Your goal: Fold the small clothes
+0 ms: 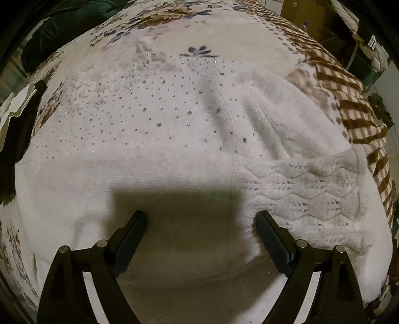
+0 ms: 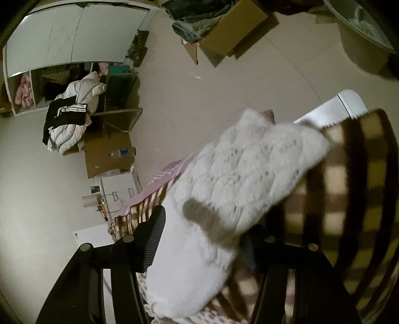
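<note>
A white knitted sweater point(image 1: 174, 124) with small sparkling studs lies spread flat on the bed, one lace-knit sleeve point(image 1: 311, 189) folded across its right side. My left gripper point(image 1: 200, 216) hovers close over the sweater's plain lower part, pointing steeply down, jaws wide and nothing between them. In the right wrist view the sweater's lace-knit sleeve point(image 2: 239, 174) runs up from between the fingers of my right gripper point(image 2: 203, 231). The sleeve fills the gap and covers the right fingertip, but looks flat and unpinched.
A brown and cream checked blanket point(image 2: 349, 179) and a floral sheet point(image 1: 174, 22) cover the bed. Beyond the bed's edge lie the floor, cardboard boxes point(image 2: 237, 30), a heap of jackets point(image 2: 72, 114) and an open wardrobe point(image 2: 62, 32).
</note>
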`<state>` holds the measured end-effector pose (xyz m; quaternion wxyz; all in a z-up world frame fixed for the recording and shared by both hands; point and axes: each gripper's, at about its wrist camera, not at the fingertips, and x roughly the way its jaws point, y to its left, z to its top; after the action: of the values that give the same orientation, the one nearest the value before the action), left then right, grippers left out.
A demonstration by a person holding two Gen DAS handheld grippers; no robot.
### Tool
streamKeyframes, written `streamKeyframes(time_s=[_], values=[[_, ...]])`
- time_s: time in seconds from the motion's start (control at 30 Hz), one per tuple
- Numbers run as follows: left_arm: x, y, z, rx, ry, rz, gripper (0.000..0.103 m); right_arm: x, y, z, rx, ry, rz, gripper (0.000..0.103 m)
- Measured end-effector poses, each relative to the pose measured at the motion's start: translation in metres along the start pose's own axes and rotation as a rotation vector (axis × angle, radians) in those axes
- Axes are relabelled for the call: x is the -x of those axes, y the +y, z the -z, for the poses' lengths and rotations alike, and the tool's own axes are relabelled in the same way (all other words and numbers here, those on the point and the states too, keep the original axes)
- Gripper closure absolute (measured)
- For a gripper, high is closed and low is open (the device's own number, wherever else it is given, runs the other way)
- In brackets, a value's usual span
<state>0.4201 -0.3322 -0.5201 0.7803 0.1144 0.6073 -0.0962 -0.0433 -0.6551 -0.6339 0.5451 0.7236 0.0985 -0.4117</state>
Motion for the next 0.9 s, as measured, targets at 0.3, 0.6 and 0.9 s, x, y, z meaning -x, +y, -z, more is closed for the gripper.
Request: streamKeyframes(time_s=[0.3, 0.6, 0.9], values=[[0.027, 0.000, -0.002, 0.003, -0.065, 0.032, 0.013, 0.023, 0.064, -0.045, 0.185, -0.102, 0.034, 0.095], [0.006, -0.020, -0.006, -0.036, -0.017, 0.076, 0.013, 0.018, 0.146, -0.013, 0.393, -0.032, 0.028, 0.094], [0.095, 0.111, 0.034, 0.223, -0.114, 0.177, 0.013, 0.021, 0.276, 0.144, 0.826, 0.067, -0.038, 0.094]])
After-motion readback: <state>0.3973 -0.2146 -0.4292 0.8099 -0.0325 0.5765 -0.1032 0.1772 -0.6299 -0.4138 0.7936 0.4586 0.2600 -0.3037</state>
